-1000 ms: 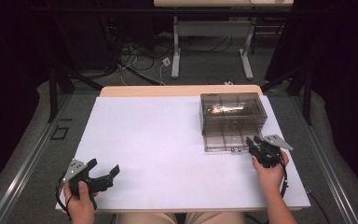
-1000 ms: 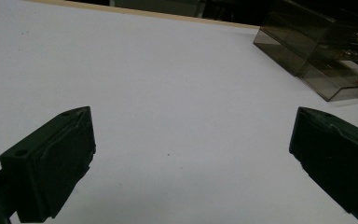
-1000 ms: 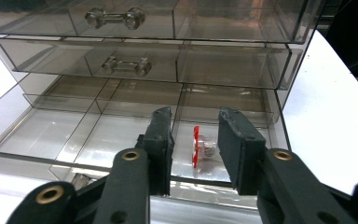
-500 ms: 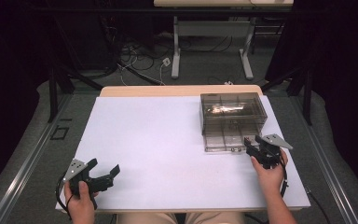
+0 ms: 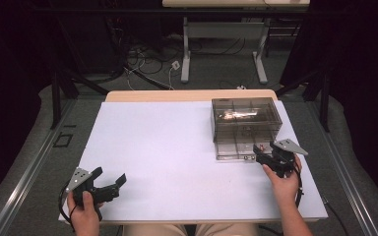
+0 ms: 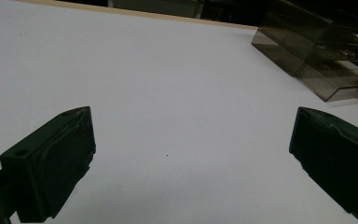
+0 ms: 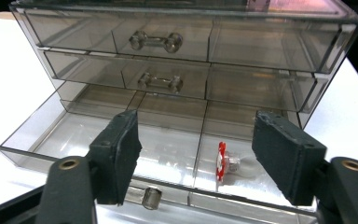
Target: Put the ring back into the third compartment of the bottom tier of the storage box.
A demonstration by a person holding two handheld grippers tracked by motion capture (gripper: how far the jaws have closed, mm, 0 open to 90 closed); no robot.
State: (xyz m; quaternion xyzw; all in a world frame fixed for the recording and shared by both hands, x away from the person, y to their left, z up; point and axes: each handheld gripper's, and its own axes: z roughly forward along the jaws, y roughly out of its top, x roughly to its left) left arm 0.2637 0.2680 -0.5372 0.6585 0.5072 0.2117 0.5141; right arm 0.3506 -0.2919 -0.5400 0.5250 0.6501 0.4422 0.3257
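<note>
A white tabletop (image 5: 177, 147) with a wooden far edge is seen. A smoky clear drawer box (image 5: 246, 118) is set on its far right part, its bottom drawer (image 7: 121, 140) pulled out over the white surface.

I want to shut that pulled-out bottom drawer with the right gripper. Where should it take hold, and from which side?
Grip the bottom drawer's handle, the small bar on its front panel, coming in level from the front. It sticks out towards the right gripper, whose jaws, just opened, stand above it with nothing between them.
</note>
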